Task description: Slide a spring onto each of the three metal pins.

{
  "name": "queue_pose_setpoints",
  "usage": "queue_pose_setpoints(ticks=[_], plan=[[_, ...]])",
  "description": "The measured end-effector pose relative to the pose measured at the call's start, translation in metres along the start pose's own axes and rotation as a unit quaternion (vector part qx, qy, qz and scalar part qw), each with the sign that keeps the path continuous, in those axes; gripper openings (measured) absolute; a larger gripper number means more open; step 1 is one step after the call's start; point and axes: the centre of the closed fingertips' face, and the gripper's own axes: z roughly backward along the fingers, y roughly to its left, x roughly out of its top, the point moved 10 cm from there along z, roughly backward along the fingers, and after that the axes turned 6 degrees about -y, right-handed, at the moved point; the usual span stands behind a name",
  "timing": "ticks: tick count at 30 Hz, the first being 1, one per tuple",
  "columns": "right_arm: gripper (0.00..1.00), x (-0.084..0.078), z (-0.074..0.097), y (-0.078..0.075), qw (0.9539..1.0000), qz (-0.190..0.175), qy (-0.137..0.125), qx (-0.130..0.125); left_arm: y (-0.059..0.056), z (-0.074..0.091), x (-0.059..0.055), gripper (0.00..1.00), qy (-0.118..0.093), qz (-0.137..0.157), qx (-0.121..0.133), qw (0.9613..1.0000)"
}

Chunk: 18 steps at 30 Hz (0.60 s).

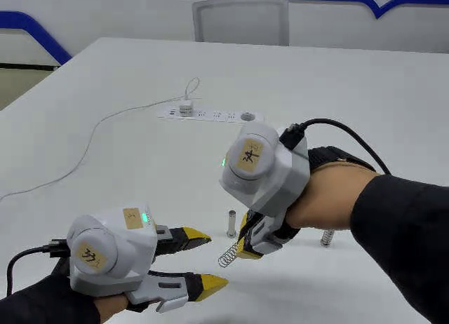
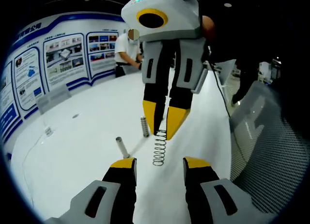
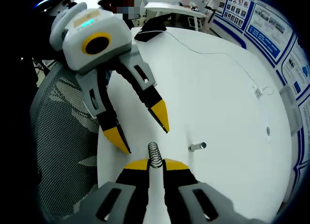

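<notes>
My right gripper (image 1: 243,252) is shut on a wire spring (image 1: 228,254) that sticks out past its yellow tips, low over the white table (image 1: 140,156). A bare metal pin (image 1: 231,224) stands upright just beyond the spring. Another pin wearing a spring (image 1: 327,238) stands to the right, partly behind the right forearm. My left gripper (image 1: 210,261) sits at the lower left, open and holding nothing, its tips pointing at the spring. In the left gripper view, the right gripper (image 2: 164,129) hangs the spring (image 2: 159,149) between the bare pin (image 2: 121,146) and my open left gripper (image 2: 160,163). The right gripper view shows the spring (image 3: 155,153) pinched at its end.
A white power strip (image 1: 210,116) with a plug and a long cable (image 1: 91,131) lies mid-table. A grey chair (image 1: 242,21) stands at the far edge. A mesh chair (image 3: 58,136) is beside the near edge. People stand by wall posters in the background.
</notes>
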Motion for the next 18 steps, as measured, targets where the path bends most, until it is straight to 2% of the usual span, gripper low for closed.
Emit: queue_pose_setpoints(ticks=[14, 18], plan=[[0.11, 0.009, 0.004, 0.006, 0.9999, 0.011, -0.002, 0.004, -0.001, -0.008, -0.002, 0.25, 0.013, -0.022, -0.012, 0.9996], [0.11, 0.010, 0.005, 0.007, 0.9999, 0.013, -0.006, 0.006, 0.000, -0.008, -0.002, 0.20, 0.012, -0.018, -0.012, 0.9997]])
